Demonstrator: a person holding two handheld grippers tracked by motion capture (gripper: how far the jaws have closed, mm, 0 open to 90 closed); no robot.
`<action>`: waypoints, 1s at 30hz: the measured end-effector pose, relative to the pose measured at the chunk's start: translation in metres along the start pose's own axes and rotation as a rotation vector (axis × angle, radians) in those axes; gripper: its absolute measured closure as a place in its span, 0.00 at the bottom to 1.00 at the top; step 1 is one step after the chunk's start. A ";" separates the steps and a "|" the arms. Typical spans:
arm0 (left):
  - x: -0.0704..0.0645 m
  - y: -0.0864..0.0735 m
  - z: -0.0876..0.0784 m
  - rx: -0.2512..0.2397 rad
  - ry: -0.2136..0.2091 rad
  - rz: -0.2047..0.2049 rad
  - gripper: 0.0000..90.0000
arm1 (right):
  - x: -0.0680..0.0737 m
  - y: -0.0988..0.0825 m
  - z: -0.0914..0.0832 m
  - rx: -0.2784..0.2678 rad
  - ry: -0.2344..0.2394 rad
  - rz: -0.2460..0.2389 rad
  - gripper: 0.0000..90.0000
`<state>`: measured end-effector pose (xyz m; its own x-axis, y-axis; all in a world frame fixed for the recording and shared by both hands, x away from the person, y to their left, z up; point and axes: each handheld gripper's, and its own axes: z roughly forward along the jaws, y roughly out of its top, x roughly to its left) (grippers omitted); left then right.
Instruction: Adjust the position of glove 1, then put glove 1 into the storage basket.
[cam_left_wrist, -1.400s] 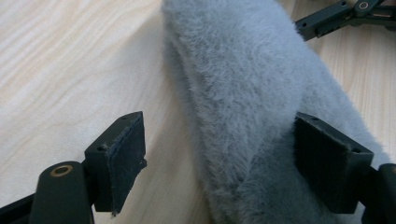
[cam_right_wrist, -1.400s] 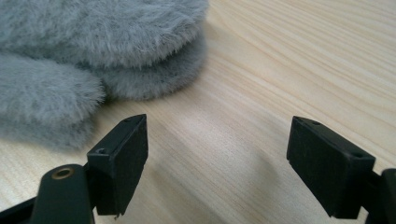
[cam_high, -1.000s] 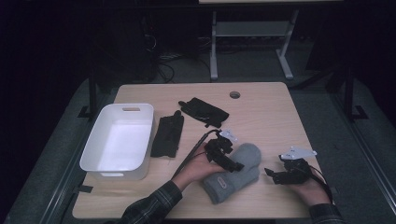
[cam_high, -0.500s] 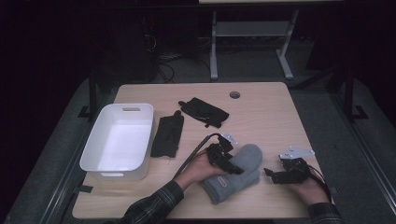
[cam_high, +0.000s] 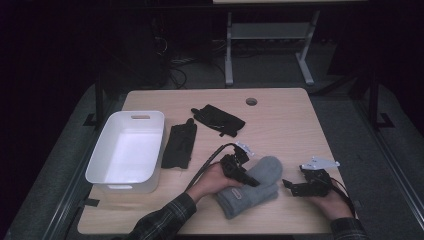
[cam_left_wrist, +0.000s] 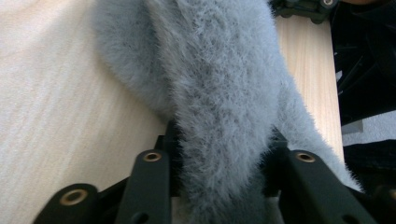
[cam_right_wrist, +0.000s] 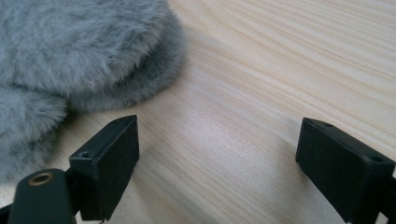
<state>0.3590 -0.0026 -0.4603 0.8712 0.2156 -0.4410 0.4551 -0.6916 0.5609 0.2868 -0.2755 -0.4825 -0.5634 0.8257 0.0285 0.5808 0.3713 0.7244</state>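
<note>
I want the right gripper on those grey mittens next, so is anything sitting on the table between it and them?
Nothing visible. The right gripper stands open over bare table, and the grey mittens lie just beyond its jaw.

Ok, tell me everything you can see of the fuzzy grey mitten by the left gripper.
The fuzzy grey mitten pair looks like two soft fleece mittens stacked, lying flat near the front edge of the light wooden table, rounded tips pointing up and to the right in the high view. A small pale tag sits near the cuff. The left gripper has just been closing its jaws, which now pinch a raised fold of the pile, seen from the left gripper view. The right gripper waits open beside it, not touching.
</note>
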 end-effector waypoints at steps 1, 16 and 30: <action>-0.001 0.001 0.000 0.003 0.007 -0.002 0.75 | 0.000 0.000 0.000 0.000 0.001 -0.001 0.15; -0.008 0.003 -0.022 -0.022 0.041 -0.001 0.80 | 0.001 0.000 0.000 0.003 0.008 -0.006 0.15; -0.018 0.006 -0.067 -0.119 0.118 0.012 0.81 | 0.001 0.001 0.001 0.005 0.014 -0.014 0.14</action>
<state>0.3582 0.0359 -0.4020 0.8890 0.2924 -0.3523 0.4571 -0.6097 0.6475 0.2872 -0.2746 -0.4823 -0.5800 0.8141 0.0279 0.5753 0.3851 0.7216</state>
